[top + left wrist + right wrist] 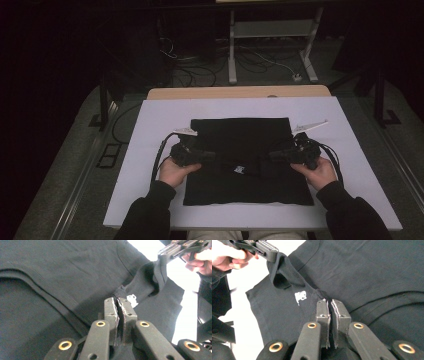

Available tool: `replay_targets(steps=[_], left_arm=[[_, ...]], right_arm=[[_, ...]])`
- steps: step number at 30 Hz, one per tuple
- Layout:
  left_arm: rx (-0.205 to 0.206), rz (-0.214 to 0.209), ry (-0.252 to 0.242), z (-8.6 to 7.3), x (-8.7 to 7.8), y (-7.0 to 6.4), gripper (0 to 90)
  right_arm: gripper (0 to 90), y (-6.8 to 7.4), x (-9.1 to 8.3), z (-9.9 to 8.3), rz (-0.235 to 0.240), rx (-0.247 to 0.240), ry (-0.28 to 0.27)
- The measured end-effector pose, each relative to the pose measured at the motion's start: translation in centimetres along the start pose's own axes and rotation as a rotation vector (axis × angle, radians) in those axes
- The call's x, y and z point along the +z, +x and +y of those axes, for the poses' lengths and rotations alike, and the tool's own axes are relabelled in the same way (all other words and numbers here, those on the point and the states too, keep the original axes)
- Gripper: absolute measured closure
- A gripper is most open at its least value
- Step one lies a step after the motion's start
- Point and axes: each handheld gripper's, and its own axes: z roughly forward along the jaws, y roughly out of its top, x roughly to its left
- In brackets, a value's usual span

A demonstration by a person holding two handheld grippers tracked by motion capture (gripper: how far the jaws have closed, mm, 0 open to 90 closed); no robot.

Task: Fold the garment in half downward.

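A black T-shirt lies folded flat on the white table cover, with a small white label near its neck opening. My left gripper comes in from the left, and in the left gripper view the left gripper is shut on a ridge of black cloth beside the label. My right gripper comes in from the right, and in its own view the right gripper is shut on the same neck edge. Between the two, the cloth is lifted into a small fold.
A wooden table edge shows behind the white cover. Cables and a white metal frame stand on the dark floor beyond. White margins surround the shirt on every side.
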Motion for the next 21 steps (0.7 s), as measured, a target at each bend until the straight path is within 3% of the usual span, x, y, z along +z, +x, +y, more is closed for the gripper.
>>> replay_targets(steps=[21], left_arm=[[0.034,-0.029,0.071,-2.8,-1.0,-3.0,84.4]], right_arm=[[83.2,2.2,-1.1,-2.7,0.046,-0.003,0.049]])
